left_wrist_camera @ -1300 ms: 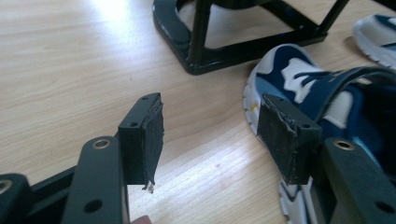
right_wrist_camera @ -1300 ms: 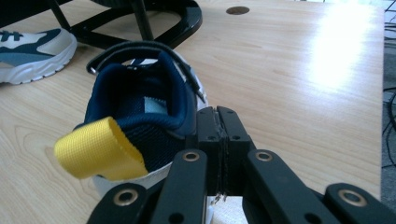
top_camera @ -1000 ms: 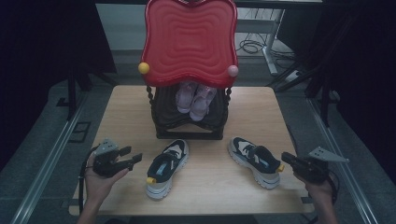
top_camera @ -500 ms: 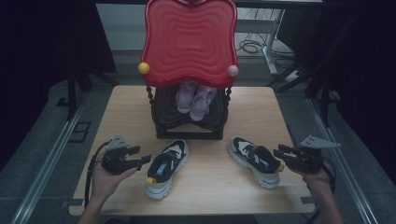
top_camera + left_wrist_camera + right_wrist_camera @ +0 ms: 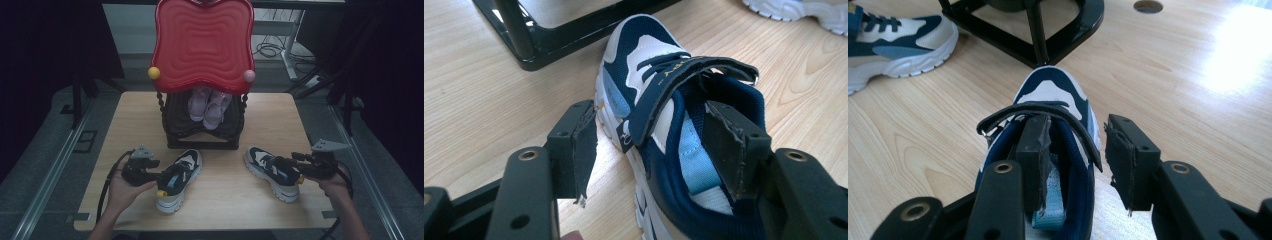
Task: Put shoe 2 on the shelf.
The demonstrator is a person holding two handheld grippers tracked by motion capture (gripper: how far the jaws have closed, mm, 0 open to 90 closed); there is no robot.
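Both hands have slid in toward the shoes since a second ago, and the right gripper (image 5: 285, 161) has just been opening its jaws, which now sit astride the collar wall of the right shoe (image 5: 272, 171). Going big to small: the table (image 5: 135, 115) carries a black rack (image 5: 202, 131) at 12 o'clock with a red tray (image 5: 202, 45) on top and a pink pair (image 5: 209, 105) tucked inside, probably the shelf where the sneakers go next. The right shoe sits at 4 o'clock, the left shoe (image 5: 179, 179) at 7. Left gripper (image 5: 159, 179) stands apart too, one jaw inside the shoe opening, one outside along the sidewall (image 5: 611, 97). Neither pad looks pressed yet. Straddling the collar makes sense to me, since it's the one thin, stiff edge you can pinch and lift by.
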